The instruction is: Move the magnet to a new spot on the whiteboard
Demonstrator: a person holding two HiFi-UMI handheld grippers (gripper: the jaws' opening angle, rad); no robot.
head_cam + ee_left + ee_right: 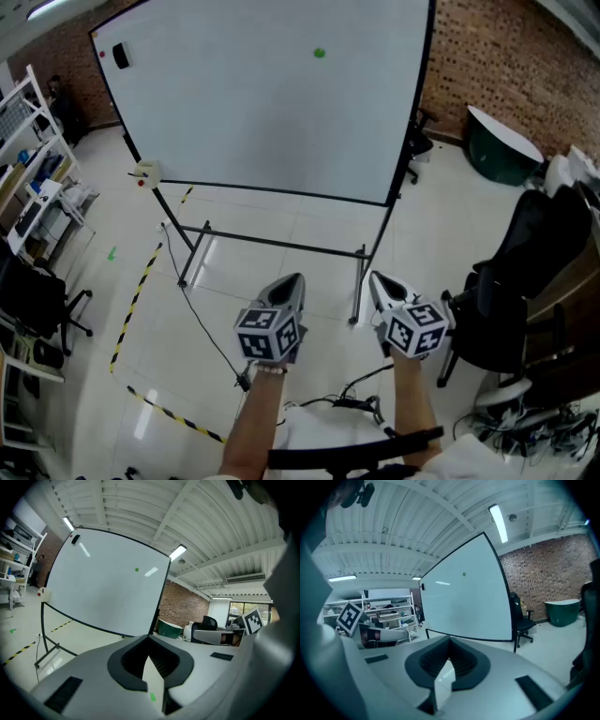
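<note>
Whiteboard [262, 103] with green magnet [319, 52], both my tongs empty.
Left gripper [296, 279], lower centre, clenched on nothing; magnet upper centre of frame, well apart from my tongs; right gripper [374, 277] beside the left, likewise clenched shut.

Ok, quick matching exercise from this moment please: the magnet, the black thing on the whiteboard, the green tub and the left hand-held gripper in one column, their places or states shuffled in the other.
Things:
1. green magnet
2. black block
3. green tub
4. left hand-held gripper

Places or states:
A. by the brick wall, right of the whiteboard
B. at the whiteboard's top left corner
C. shut and empty, held short of the whiteboard
D. high on the whiteboard, just right of the middle

Pairs: 1-D, 2-B, 3-A, 4-C.
</note>
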